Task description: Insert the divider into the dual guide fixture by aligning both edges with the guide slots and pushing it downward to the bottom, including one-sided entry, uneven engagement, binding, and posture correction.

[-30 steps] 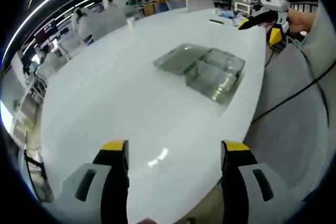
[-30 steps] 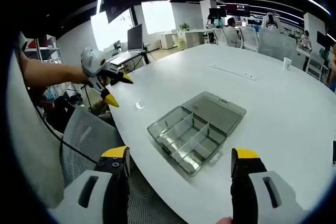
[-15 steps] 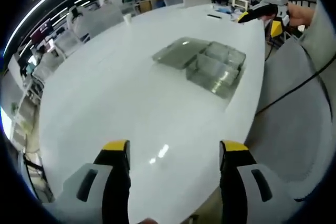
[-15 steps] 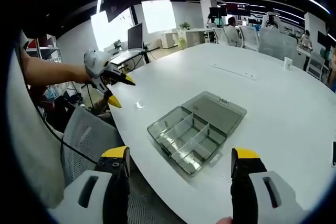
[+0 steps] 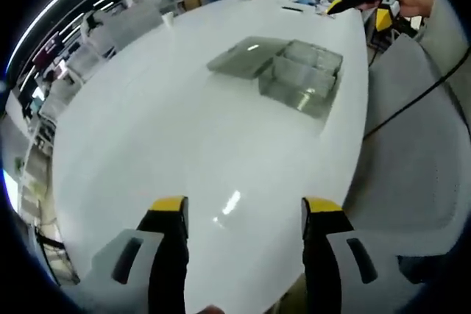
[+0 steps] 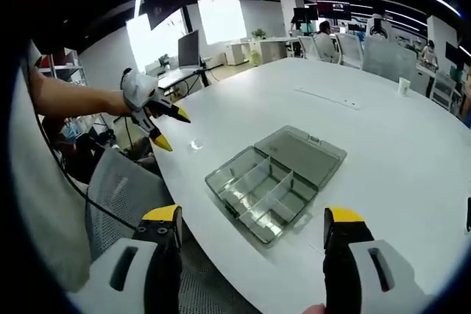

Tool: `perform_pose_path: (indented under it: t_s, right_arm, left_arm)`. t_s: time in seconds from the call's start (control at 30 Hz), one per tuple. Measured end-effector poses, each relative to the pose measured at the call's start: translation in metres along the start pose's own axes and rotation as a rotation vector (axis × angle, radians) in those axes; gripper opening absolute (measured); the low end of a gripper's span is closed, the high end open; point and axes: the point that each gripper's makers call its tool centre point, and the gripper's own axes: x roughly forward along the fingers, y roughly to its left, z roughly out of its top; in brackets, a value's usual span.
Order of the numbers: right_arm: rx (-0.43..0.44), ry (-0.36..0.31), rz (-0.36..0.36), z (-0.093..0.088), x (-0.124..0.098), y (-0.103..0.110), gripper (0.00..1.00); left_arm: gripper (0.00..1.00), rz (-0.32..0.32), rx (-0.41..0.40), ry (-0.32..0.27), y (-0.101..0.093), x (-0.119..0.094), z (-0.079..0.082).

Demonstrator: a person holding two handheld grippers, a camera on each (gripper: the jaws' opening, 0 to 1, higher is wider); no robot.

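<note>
Fixture (image 6: 274, 182) unmoved, left tongs (image 6: 166, 127) nearer.

A white table (image 6: 383, 130) carries an open clear compartment box (image 6: 274, 182) near its edge.

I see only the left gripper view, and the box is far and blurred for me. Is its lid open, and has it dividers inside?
Observer: Yes. In the right gripper view the box is open, its lid lies flat on the table, and dividers split the tray into several compartments.
Operator: Does the right gripper hold anything?
Observer: No. The right gripper has its jaws apart with nothing between them.
Operator: How does my left gripper look from the side?
Observer: The left gripper is open and empty, near the table's edge, above a grey chair.
</note>
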Motion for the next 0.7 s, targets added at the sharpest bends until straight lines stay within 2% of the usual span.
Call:
perform_pose_path:
  t_s: [0.37, 0.7]
  right_arm:
    - [0.007, 0.009, -0.006, -0.002, 0.001, -0.002, 0.77]
    - [0.014, 0.013, -0.011, -0.003, 0.001, -0.003, 0.77]
  left_arm:
    - [0.53, -0.030, 0.083, 0.044, 0.004, 0.010, -0.008]
    - [0.50, -0.054, 0.126, 0.077, 0.009, 0.018, -0.013]
